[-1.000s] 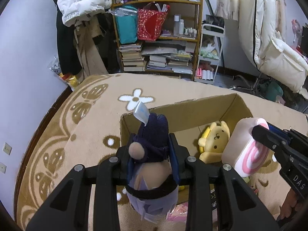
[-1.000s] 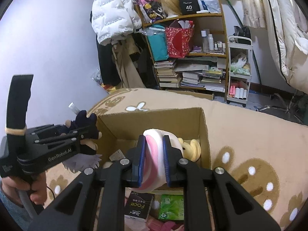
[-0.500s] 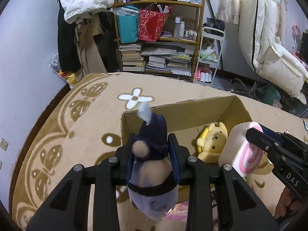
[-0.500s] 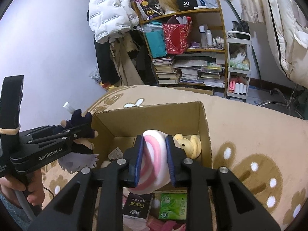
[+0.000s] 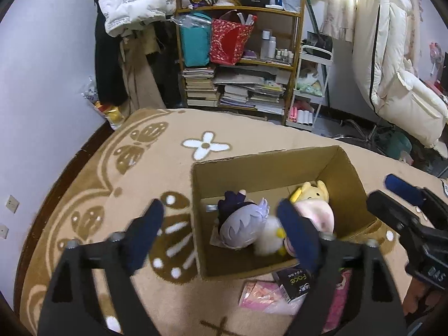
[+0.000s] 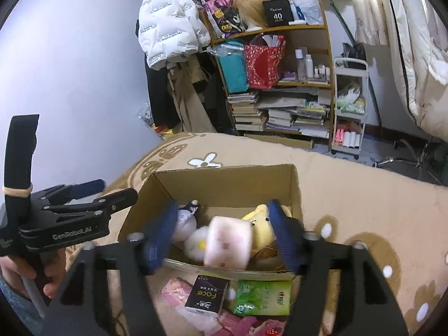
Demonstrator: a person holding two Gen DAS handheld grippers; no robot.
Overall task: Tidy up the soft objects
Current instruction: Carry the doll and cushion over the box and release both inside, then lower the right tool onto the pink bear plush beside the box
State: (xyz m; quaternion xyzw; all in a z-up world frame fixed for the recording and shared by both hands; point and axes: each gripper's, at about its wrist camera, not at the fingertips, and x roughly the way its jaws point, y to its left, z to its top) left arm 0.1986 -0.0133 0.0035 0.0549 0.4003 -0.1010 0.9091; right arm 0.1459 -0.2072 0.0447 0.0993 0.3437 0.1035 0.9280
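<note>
The big cardboard box (image 5: 268, 168) sits on the tan rug (image 5: 84, 184) with its top open, and the soft toys are already down inside it. The pink and white roll cushion (image 6: 228, 242) lies near the front wall of the box, touching the yellow dog plush (image 6: 260, 224) behind it. The doll with pale purple hair (image 5: 242, 225) lies on its side at the left of the box, next to a small white fluffy toy (image 5: 267, 238). The left gripper (image 5: 221, 238) is wide open and holds nothing, with 1 finger over the rug and 1 over the box. The right gripper (image 6: 221, 235) is wide open too, and the roll cushion shows between its 2 fingers but looks let go, a bit blurry as if it is dropping. The step now looks like letting go and backing out. To do it well, the person should likely lift both tools straight up so no finger catches a toy or bumps the box wall. On the rug in front of the box lie a black pack marked Face (image 6: 207, 298), a green pack (image 6: 261, 298) and some pink packs (image 6: 179, 294); whether these count as soft things to sort next cannot be told.
</note>
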